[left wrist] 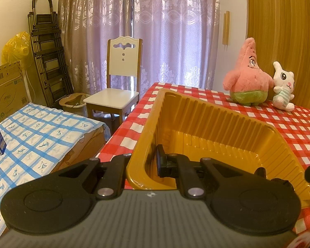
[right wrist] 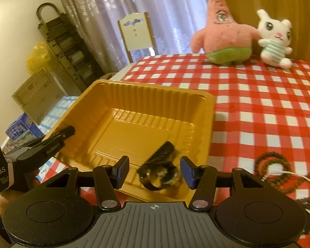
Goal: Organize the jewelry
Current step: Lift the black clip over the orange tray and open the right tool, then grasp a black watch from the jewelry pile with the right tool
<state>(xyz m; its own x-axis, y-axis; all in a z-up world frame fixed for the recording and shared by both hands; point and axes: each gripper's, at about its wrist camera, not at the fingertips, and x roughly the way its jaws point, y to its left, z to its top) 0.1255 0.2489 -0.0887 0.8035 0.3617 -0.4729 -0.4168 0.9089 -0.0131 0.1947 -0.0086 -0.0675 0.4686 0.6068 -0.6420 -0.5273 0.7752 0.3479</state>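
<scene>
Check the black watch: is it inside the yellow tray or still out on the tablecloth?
Inside. The black watch lies on the floor of the yellow tray, near its front wall, between the open fingers of the right gripper, which do not touch it.

Left claw (left wrist: pixel 154 165) clamped on the near wall of a yellow tray (left wrist: pixel 217 124), which rests on the checked counter (left wrist: pixel 289 128). Two plush toys (left wrist: pixel 248 78) stand beyond; a chair (left wrist: pixel 117 95) stands before curtains (left wrist: pixel 155 31).
</scene>
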